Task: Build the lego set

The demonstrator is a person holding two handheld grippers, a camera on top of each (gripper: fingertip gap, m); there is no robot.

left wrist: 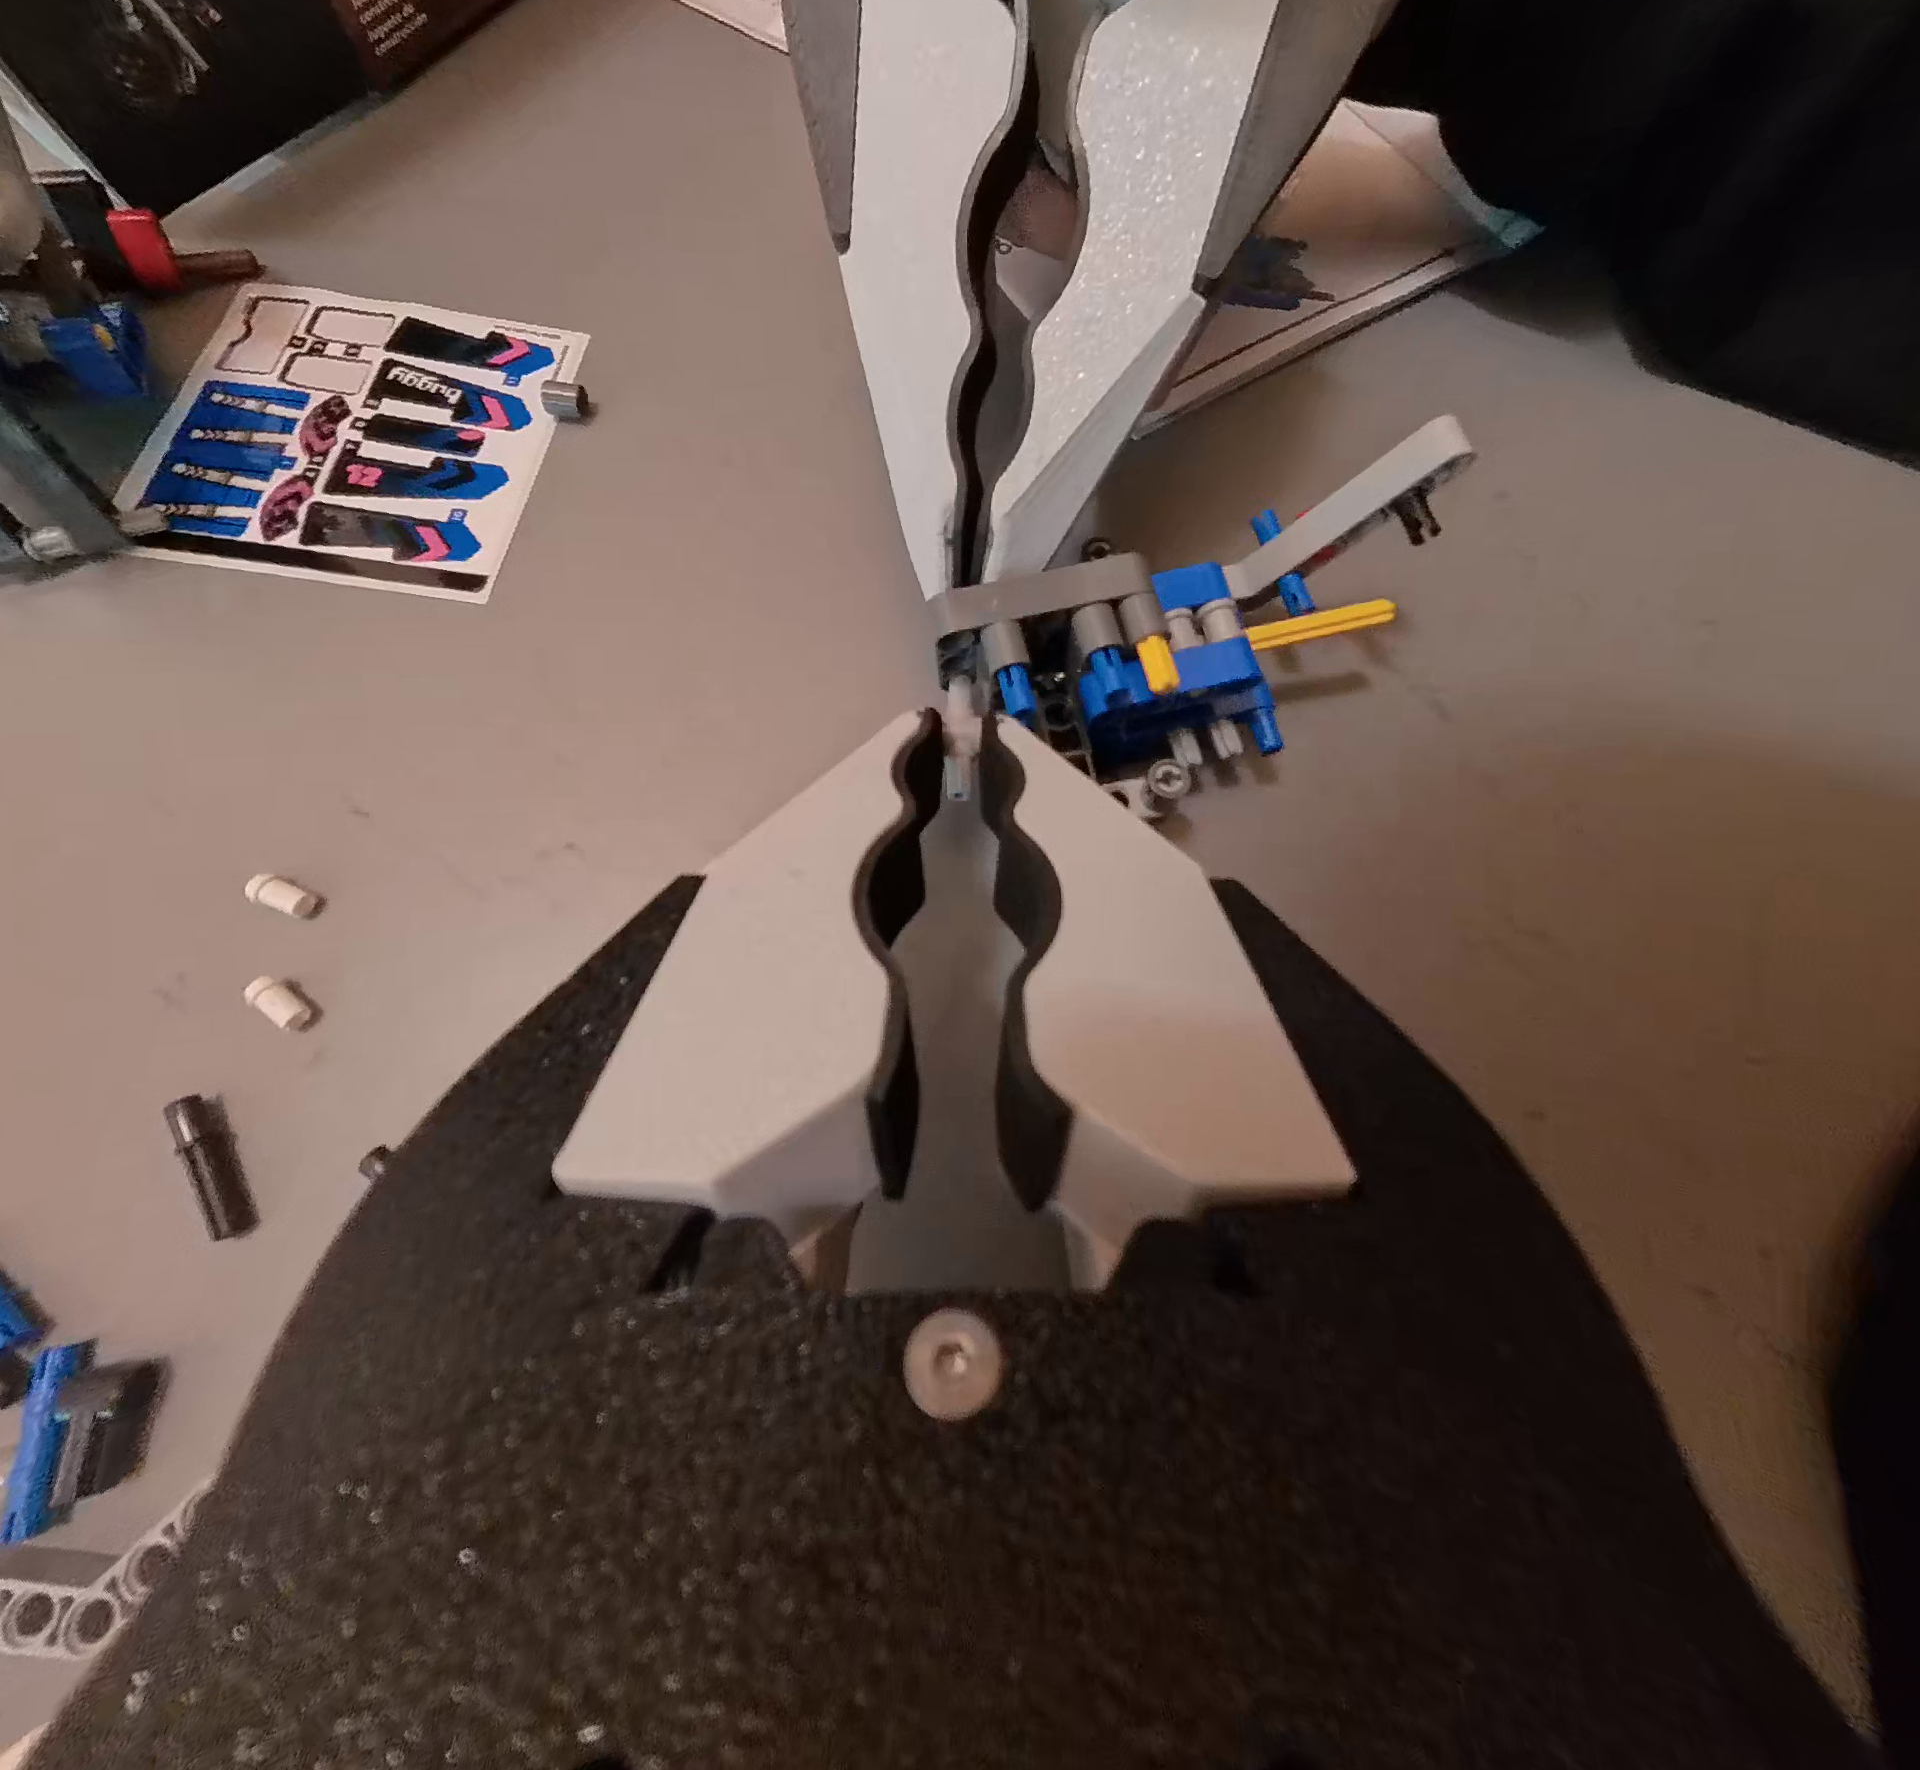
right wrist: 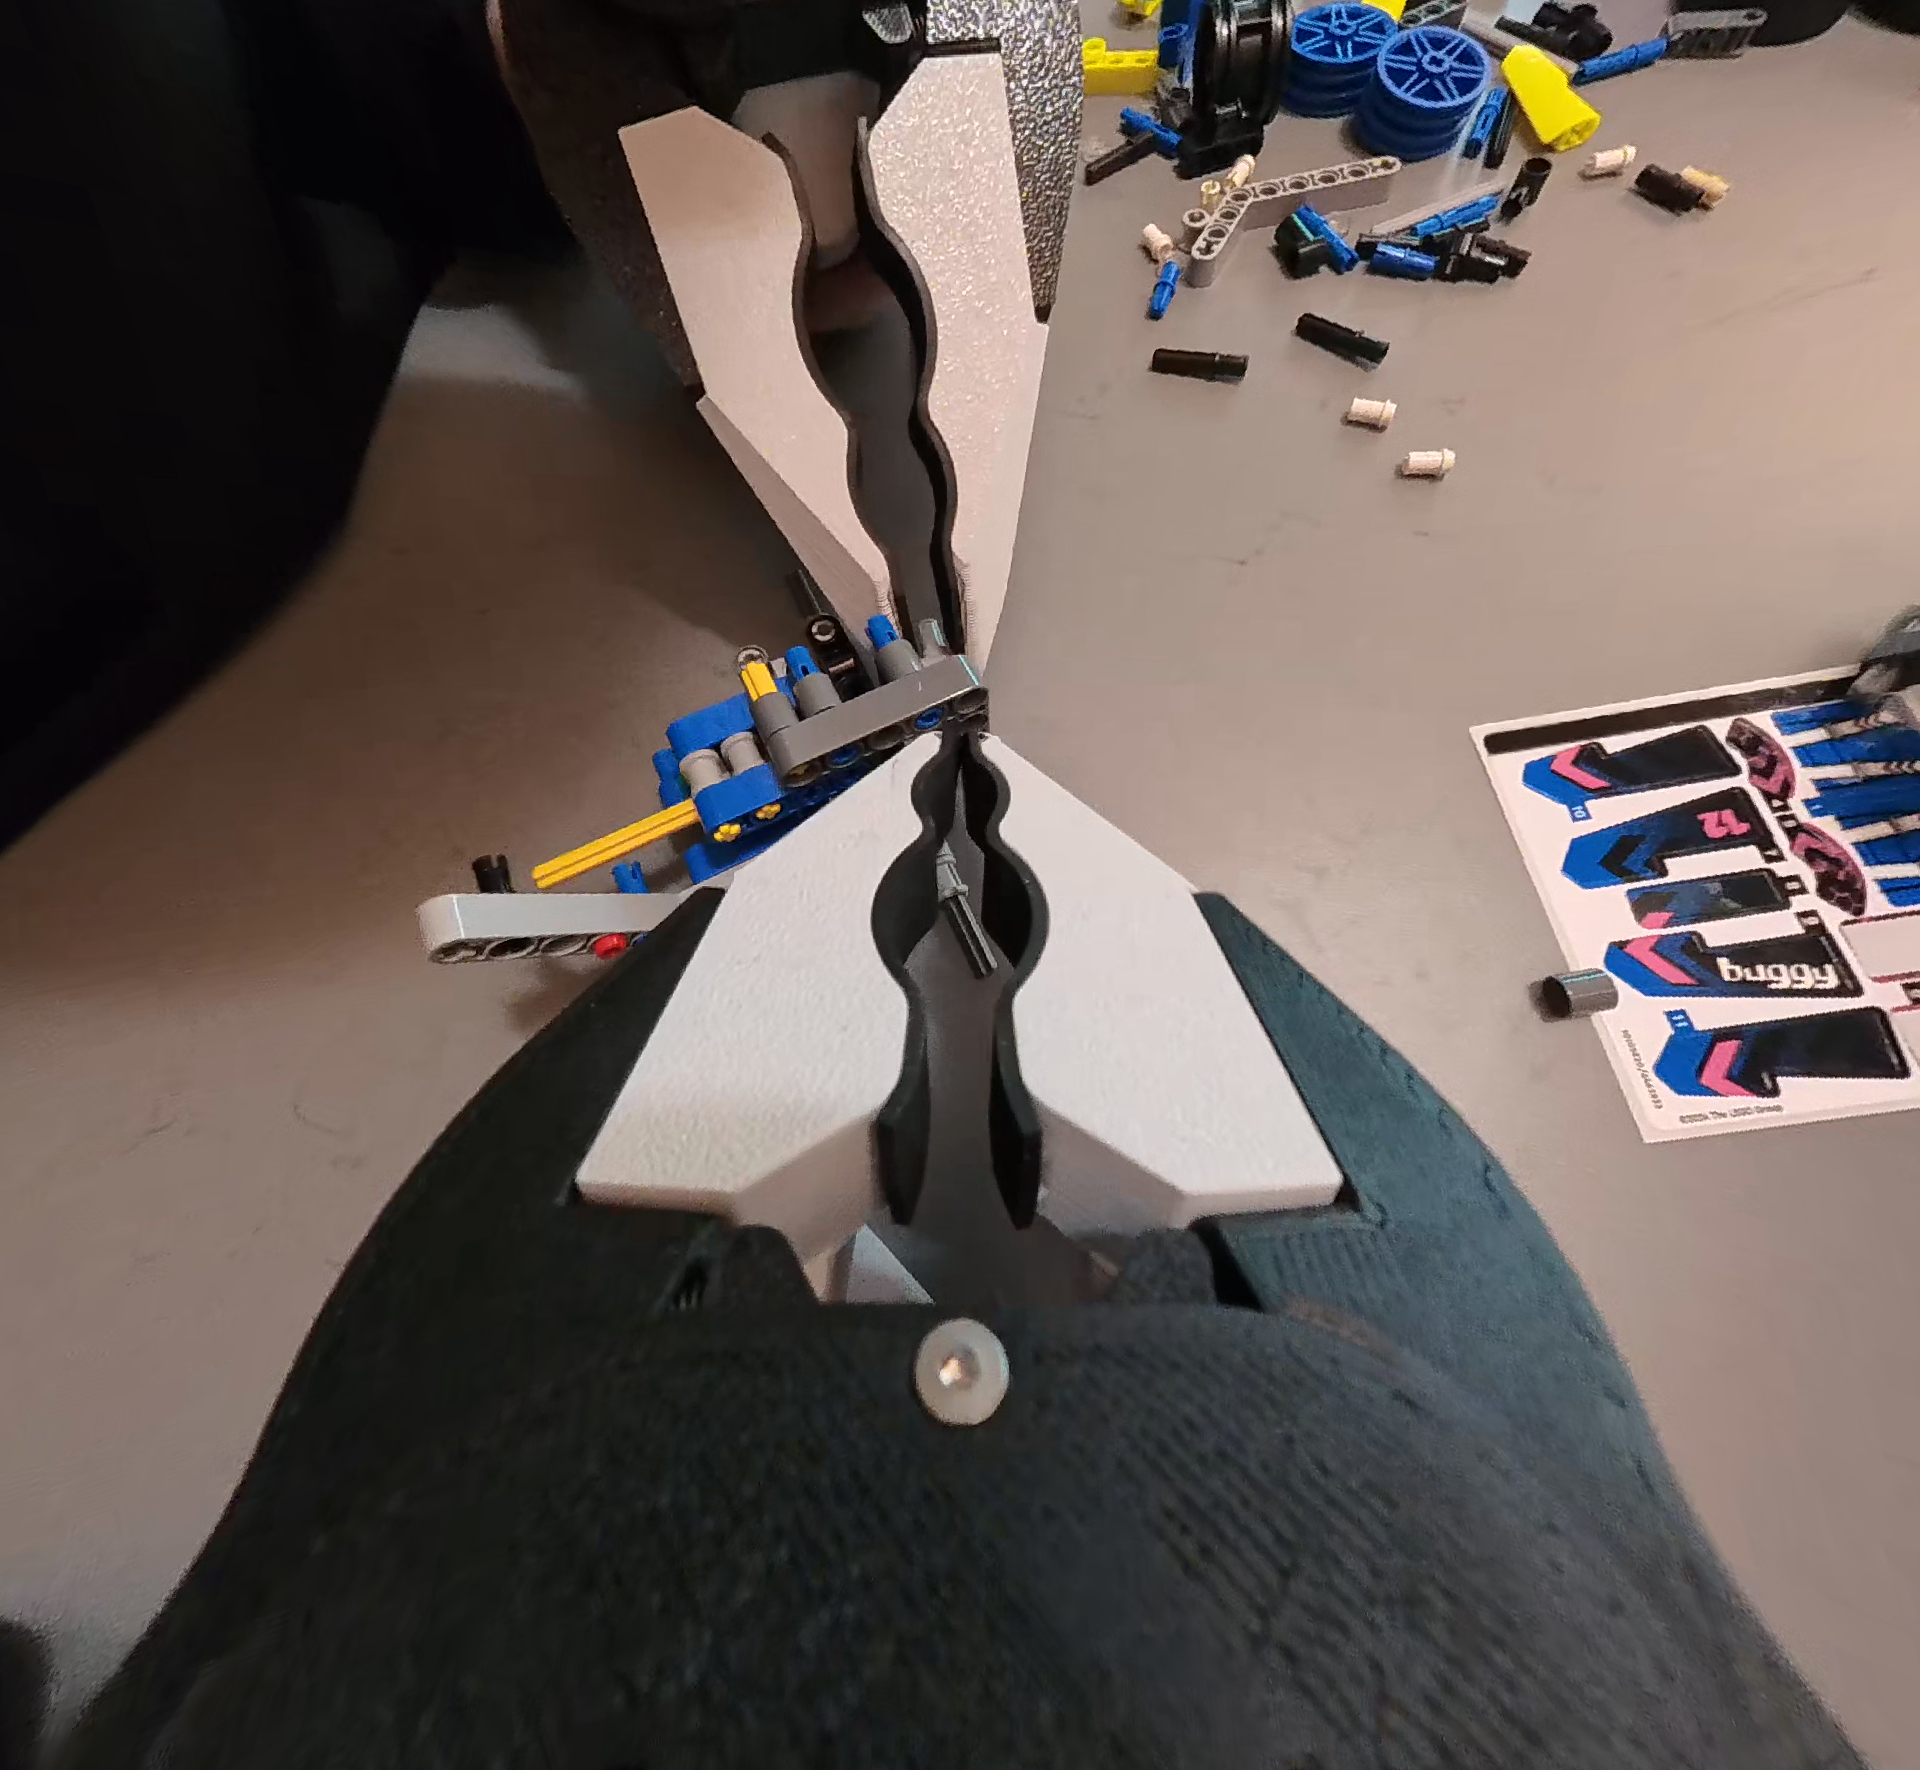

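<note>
Lego assembly [left wrist: 1143,671], blue and grey with a yellow axle, lies on the desk [left wrist: 675,681] between your two claws. Your left claw [left wrist: 958,744] is nearly closed, pinching a small grey pin [left wrist: 958,754] at the end of the assembly's grey beam [left wrist: 1039,593]. Your right claw [right wrist: 961,754] is closed on that same beam end from the opposite side. Beyond the assembly, the sticker sheet [left wrist: 343,442] lies flat, with two white pegs [left wrist: 283,946] near it.

Both wrist views look steeply down, close over the grey surface [left wrist: 675,702], facing each other (fisheye); both show mid-frame the blue-grey assembly [left wrist: 1153,660] [right wrist: 790,744].
</note>
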